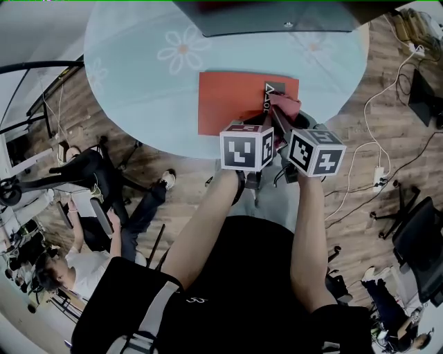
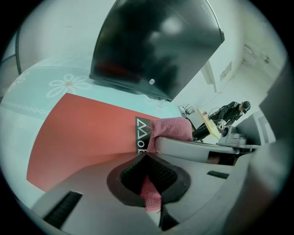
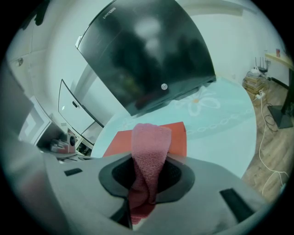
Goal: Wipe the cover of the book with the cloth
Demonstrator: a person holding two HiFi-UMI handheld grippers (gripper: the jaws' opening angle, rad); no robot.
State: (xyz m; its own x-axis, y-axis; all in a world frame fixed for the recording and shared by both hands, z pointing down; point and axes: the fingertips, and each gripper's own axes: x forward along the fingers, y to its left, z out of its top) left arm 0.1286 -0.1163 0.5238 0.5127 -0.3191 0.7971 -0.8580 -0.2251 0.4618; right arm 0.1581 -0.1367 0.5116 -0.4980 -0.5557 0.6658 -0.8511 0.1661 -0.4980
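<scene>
A red book (image 1: 232, 104) lies flat near the front edge of the round table (image 1: 138, 76), with a black label at its right corner. A pink cloth (image 1: 286, 105) is bunched over that corner. Both grippers meet at it. My left gripper (image 2: 149, 183) is shut on a fold of the cloth (image 2: 171, 128), with the book (image 2: 87, 133) spread out beyond it. My right gripper (image 3: 143, 183) is shut on the cloth (image 3: 149, 147), which stands up between its jaws and hides part of the book (image 3: 177, 137).
A dark tilted screen (image 1: 277, 17) stands at the table's far side, close behind the book. Around the table is wooden floor with white cables (image 1: 377, 148), black chairs (image 1: 419, 235) and a person (image 1: 83, 263) sitting low at the left.
</scene>
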